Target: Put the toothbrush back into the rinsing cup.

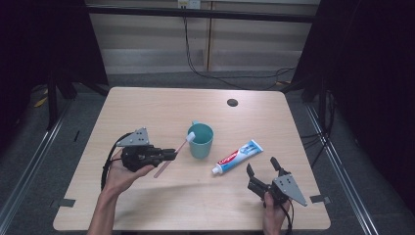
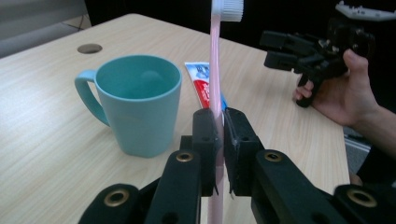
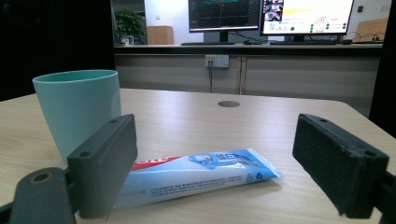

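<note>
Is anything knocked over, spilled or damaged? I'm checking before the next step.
Nothing stands out. The cup stands upright, the toothpaste tube lies flat and capped beside it, and the toothbrush is clamped in the left hand-held gripper.

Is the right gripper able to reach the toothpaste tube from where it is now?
Probably yes. The right gripper has open jaws aimed at the toothpaste tube, which lies flat on the table with nothing between them. The mug stands off to one side.
</note>
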`<state>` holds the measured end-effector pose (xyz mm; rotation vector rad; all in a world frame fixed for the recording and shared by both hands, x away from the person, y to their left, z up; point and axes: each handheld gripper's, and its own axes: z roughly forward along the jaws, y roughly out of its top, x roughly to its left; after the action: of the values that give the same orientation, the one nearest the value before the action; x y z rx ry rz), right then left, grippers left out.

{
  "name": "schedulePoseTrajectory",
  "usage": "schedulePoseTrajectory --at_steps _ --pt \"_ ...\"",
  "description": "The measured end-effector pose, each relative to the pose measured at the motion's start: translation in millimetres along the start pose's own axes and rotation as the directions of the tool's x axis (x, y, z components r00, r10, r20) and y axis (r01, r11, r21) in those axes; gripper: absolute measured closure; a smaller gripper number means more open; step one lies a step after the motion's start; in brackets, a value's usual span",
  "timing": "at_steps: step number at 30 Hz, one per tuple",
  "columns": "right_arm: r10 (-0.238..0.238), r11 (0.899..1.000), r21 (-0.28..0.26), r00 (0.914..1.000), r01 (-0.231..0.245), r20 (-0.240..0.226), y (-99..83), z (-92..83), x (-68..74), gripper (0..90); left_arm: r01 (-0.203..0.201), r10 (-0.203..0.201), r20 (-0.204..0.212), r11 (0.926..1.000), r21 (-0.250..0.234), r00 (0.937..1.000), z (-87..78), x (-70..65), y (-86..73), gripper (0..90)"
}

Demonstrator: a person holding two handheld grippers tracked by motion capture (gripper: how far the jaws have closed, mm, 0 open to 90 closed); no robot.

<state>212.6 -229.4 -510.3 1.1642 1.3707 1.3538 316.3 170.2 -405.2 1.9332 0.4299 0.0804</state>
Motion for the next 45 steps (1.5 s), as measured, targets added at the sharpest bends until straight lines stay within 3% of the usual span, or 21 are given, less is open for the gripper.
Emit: schedulePoseTrajectory --at_steps 4,5,10,14,22,27,31,45 --pt "0.002 1.000 -0.001 1.0000 -0.002 0.001 0.0 0.0 -0.1 13.2 0.003 -0.004 -0.029 0.9991 -0.042 0.9996 -2.7 0.3 0.9 84.1" --pt "0.000 1.000 0.000 1.0000 0.000 0.001 0.0 0.0 0.0 13.2 0.015 -0.017 -0.024 0.9968 -0.078 0.9996 -4.6 1.4 1.9 84.1" --pt "0.001 1.000 -0.001 1.0000 -0.001 0.000 0.0 -0.1 0.0 13.2 0.017 -0.023 -0.047 0.9921 -0.124 0.9986 -10.1 2.8 6.3 84.1" --pt "0.000 1.000 0.000 1.0000 0.000 0.000 0.0 0.0 0.0 13.2 0.024 -0.038 -0.073 0.9825 -0.185 0.9966 -15.1 4.6 8.0 84.1" --pt "0.001 1.000 0.000 1.0000 -0.001 -0.001 0.0 0.0 0.0 13.2 0.048 -0.072 -0.089 0.9683 -0.245 0.9934 -15.5 8.6 9.9 84.2" --pt "0.001 1.000 0.000 1.0000 -0.001 0.000 0.0 0.0 -0.1 13.2 0.043 -0.069 -0.091 0.9627 -0.267 0.9934 -17.3 8.9 16.0 84.1" --pt "0.000 1.000 0.001 1.0000 0.000 -0.001 0.0 0.0 0.0 13.2 0.032 -0.062 -0.105 0.9650 -0.260 0.9925 -15.3 9.7 20.2 84.1" --pt "-0.002 1.000 0.000 1.0000 0.002 -0.003 0.0 0.0 0.1 13.2 0.034 -0.066 -0.097 0.9515 -0.306 0.9930 -5.7 11.4 36.4 84.1"
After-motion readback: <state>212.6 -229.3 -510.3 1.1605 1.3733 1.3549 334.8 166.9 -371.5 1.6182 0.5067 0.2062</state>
